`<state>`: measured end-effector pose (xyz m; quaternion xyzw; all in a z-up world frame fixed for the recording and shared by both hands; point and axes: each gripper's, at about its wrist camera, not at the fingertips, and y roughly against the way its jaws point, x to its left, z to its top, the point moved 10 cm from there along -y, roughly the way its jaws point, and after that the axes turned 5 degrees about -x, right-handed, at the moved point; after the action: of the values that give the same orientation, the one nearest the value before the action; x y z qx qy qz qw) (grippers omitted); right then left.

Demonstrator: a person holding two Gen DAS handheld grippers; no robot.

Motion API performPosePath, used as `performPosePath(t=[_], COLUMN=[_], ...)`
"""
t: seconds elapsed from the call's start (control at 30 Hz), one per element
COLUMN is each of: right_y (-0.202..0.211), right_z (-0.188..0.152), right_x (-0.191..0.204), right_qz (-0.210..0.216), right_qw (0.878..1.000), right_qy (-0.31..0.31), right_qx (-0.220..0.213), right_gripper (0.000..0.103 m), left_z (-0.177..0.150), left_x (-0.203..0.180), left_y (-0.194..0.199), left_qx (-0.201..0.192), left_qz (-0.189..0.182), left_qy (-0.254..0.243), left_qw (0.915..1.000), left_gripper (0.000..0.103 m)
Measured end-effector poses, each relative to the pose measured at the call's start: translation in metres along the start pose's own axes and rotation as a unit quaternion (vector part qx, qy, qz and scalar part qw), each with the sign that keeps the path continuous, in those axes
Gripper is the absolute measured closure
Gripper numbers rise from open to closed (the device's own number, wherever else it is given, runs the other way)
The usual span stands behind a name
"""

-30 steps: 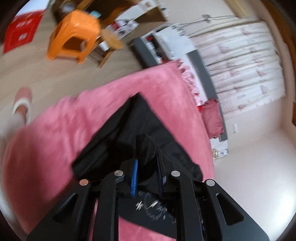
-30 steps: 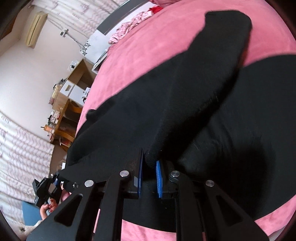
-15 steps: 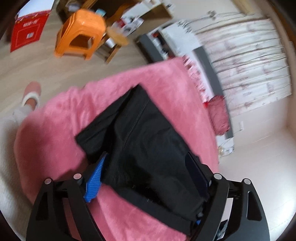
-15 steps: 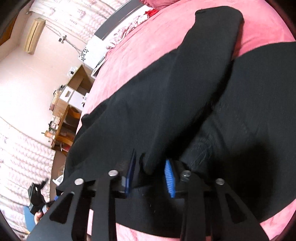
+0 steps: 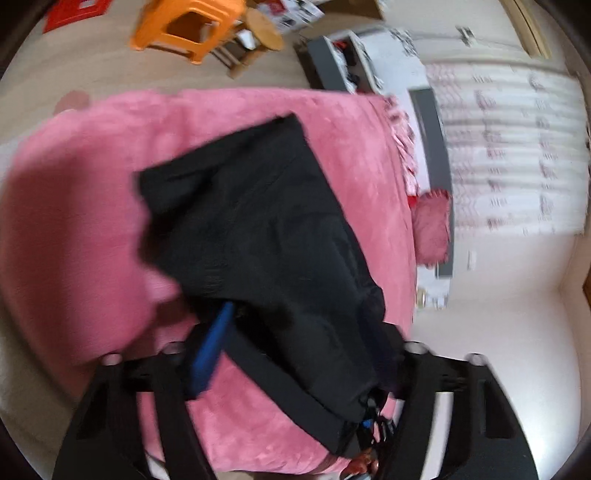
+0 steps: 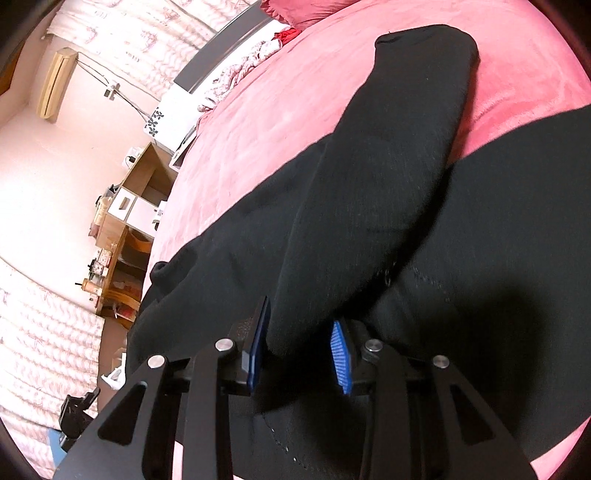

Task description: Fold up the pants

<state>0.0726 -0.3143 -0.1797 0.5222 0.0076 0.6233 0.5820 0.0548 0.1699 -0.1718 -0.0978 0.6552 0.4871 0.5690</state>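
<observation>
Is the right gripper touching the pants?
Cannot tell. In the right wrist view the pants fold lies between the right gripper's open jaws; contact unclear.

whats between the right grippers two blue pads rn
A raised fold of the black pants sits between the right gripper's blue pads, jaws apart around it; shown in the right wrist view.

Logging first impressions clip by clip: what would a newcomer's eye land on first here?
The black pants sprawled across the pink bed cover dominate both views. In the right wrist view a fold of the pants sits between the right gripper's parted fingers; the left gripper is spread wide over the cloth. Beyond the bed, an orange stool stands out on the floor.
</observation>
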Motion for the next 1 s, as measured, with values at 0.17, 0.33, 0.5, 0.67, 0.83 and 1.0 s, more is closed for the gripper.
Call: performPosePath(t=[0.17,0.33,0.5,0.67,0.83,1.0], right_y=[-0.002,-0.013,-0.006,0.053,0.075,0.037], right_z=[0.003,0.002,0.020,0.053,0.012,-0.054], right_x=[0.005,0.001,0.019,0.069,0.072,0.027], right_qz=[-0.011,-0.053,-0.046,0.056,0.029,-0.018], right_qw=[1.000,0.998,0.998,0.997,0.993,0.994], right_qy=[0.006,0.027,0.023,0.009,0.101,0.102], right_qx=[-0.003,0.022,0.021,-0.056,-0.055,0.021], right_gripper=[0.072,0.080,0.093,0.093,0.093,0.094], left_z=[0.000,0.014,0.033,0.061,0.049,0.020], left_x=[-0.017,0.012,0.000,-0.075,-0.065,0.035], left_y=[-0.019,-0.037,-0.034,0.013,0.033,0.000], left_qx=[0.015,0.010,0.004,-0.055,-0.058,0.020], left_qz=[0.028,0.084,0.072,-0.042,-0.013,0.097], left_qy=[-0.051,-0.038,-0.052,-0.112,-0.202,-0.155], left_qw=[0.9982,0.9956,0.9960,0.9913,0.9775,0.9830], left_gripper=[0.058,0.097,0.098,0.098,0.098,0.098])
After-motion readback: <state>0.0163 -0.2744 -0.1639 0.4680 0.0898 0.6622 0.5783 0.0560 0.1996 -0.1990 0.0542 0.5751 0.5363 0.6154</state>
